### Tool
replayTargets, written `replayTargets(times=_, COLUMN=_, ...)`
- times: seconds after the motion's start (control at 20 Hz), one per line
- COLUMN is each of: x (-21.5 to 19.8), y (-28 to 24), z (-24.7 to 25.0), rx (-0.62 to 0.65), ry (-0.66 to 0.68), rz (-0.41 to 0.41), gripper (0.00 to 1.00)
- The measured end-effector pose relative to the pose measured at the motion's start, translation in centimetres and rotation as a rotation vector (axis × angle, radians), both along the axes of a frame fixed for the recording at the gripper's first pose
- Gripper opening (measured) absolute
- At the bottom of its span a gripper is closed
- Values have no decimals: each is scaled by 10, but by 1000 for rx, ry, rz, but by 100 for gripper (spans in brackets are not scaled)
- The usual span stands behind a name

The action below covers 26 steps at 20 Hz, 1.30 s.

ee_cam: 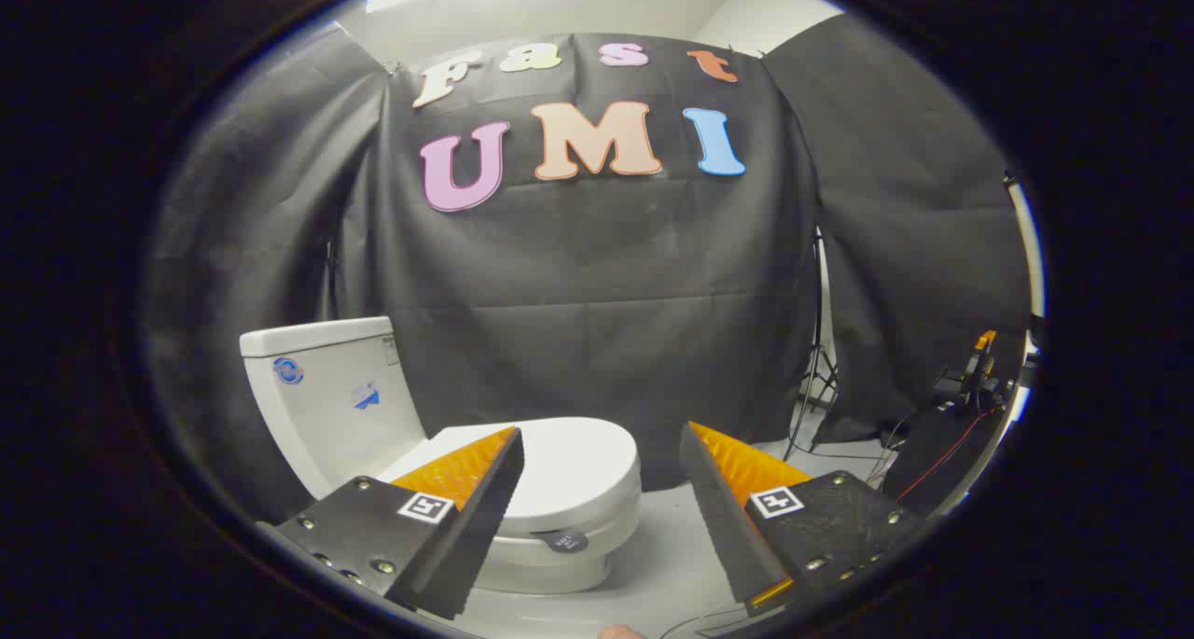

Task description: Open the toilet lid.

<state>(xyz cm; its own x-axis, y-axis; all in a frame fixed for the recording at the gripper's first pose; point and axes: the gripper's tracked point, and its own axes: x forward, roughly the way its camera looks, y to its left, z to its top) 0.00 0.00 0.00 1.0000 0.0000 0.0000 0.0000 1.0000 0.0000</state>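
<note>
At the bottom of the frame, the tool [602, 457] stands spread wide and empty, its two fingers [485, 499] well apart and touching nothing. Each finger is a flat wedge: a black body fixed with small bright screws and carrying a square printed marker, an orange ribbed face on top, and a dark serrated pad along the inner edge. The ridged pads are judged to be meant for grip on smooth surfaces.

Beyond the fingers, at lower centre-left, sits the toilet lid [569, 471]. It is shut, lying flat on the bowl [550, 569], and its front rim shows in the gap between the fingers, nearer the left-hand one. The lid is a rounded oval of glossy white, apparently hard plastic, with a small dark round tag [564, 541] just under its front lip. The wide spread and level aim suggest an approach toward that lip, which is judged the only edge offering purchase; the task is not yet begun.

Behind the lid, at left of frame, rises the cistern [326, 396], a white glazed box with a flat cover and two small stickers. The floor [672, 546] is pale and smooth. At right of frame stand a tripod leg [810, 378] and, further right, a dark case with red cable [942, 452].
</note>
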Motion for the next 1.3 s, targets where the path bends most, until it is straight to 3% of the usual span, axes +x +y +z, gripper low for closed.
replayTargets(times=0.95, x=8, y=-2, z=-19, rx=-45, ry=47, rz=-7, gripper=99)
replayTargets(times=1.3, x=24, y=-8, z=-58, rx=-27, ry=147, rz=-34, gripper=100)
